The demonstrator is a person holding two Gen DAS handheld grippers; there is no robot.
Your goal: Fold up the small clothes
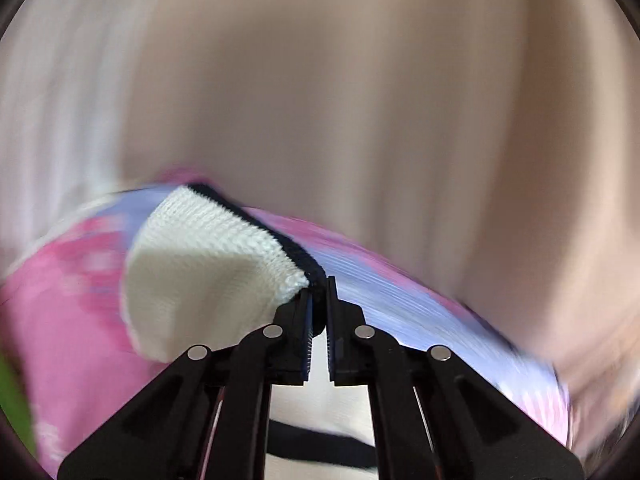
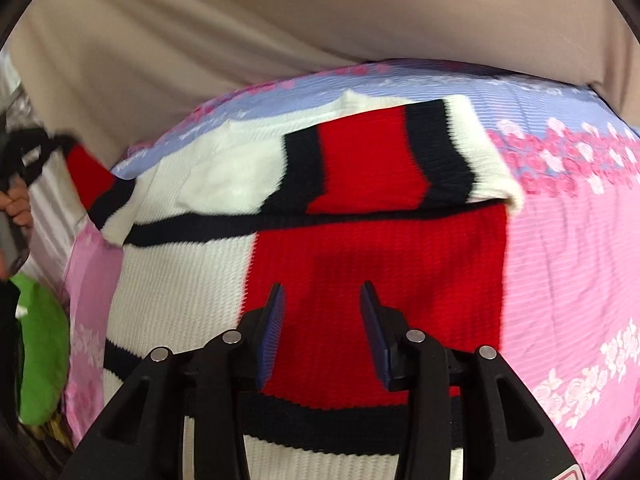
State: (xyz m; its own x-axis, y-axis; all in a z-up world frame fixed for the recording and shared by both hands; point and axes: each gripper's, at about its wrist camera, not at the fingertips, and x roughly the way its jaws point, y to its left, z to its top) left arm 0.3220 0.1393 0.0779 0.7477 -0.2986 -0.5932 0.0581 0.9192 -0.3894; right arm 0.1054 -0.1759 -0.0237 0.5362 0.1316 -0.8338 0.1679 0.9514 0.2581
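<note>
Right wrist view: we record a knitted sweater (image 2: 360, 248) in white, red and navy blocks, lying spread on a bed.
Sweater, right side: one sleeve (image 2: 400, 160) is folded across the upper body, lying flat on the knit.
Sweater, left side: the other sleeve (image 2: 100, 184) is lifted clear of the bed and stretches toward the left edge of the view.
Left gripper: seen at the far left of the right wrist view (image 2: 28, 156), gripping the red sleeve end; a hand (image 2: 16, 208) holds it. In the left wrist view (image 1: 318, 300) we find the jaws pressed together on a white knit fold with a navy edge (image 1: 208, 256).
Right gripper (image 2: 322, 332): jaws apart, nothing between them, poised over the red panel of the lower body; we cannot tell whether the tips touch the knit.
Bed cover (image 2: 560, 280): pink and lavender with a rose print, directly under the sweater.
Beyond the bed: a beige cloth backdrop (image 2: 280, 20), folds visible.
Left edge: a green cloth item (image 2: 40, 352) beside the bed.
Image quality: left wrist view is heavily blurred; only the gripper and the clamped knit read sharply.
</note>
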